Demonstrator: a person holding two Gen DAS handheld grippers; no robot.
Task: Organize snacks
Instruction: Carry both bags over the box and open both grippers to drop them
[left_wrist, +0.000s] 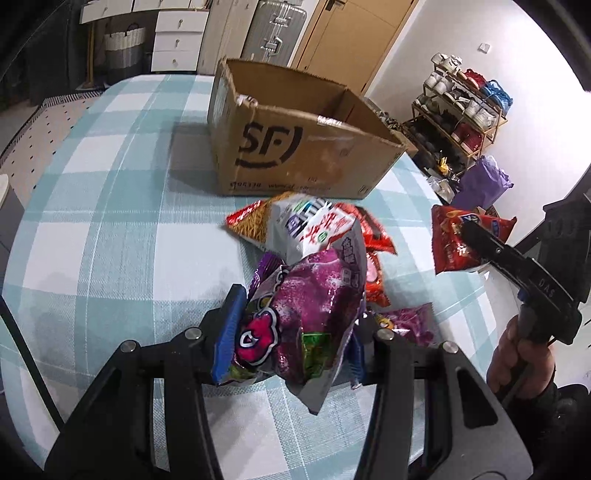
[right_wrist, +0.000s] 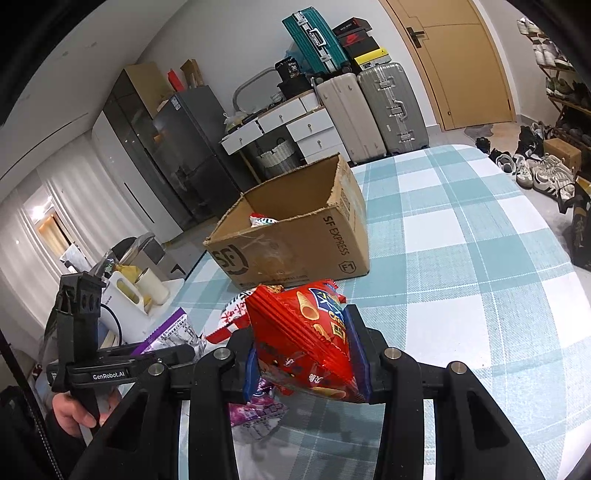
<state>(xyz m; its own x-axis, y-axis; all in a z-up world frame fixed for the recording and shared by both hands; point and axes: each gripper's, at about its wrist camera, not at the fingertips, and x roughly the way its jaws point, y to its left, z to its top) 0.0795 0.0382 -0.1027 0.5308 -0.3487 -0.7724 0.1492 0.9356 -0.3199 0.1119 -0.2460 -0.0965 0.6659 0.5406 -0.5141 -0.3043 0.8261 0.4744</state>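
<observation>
Left wrist view, lower centre: left gripper (left_wrist: 291, 336) clenched on a shiny purple foil snack bag (left_wrist: 310, 314), blue pads pressing both sides, bag lifted off the teal-and-white checked tablecloth (left_wrist: 110, 206). Just beyond it, mid-frame: loose pile of snack packets (left_wrist: 314, 229), a white-and-red one on top, orange-red ones beneath and to the right. Lower right of that pile, flat on the cloth: a second small purple packet (left_wrist: 406, 321). Upper centre: open brown cardboard box with black SF logo (left_wrist: 295, 155), standing on the cloth just behind the pile, apart from it. Right edge: right gripper (left_wrist: 469, 236) entering from the side, clamped on a red crinkled snack bag printed with cone-shaped crisps (left_wrist: 454, 240), held above the table edge; a hand (left_wrist: 517, 354) on its handle below.

Right wrist view, lower centre: right gripper (right_wrist: 306, 354) closed tight on the same red bag (right_wrist: 306, 332). Centre: cardboard box (right_wrist: 295, 240), one white-and-red packet (right_wrist: 262, 220) visible inside against the near wall. Lower left: left gripper seen side-on, tips hidden behind the near arm, hand (right_wrist: 74, 410) on its grip.
</observation>
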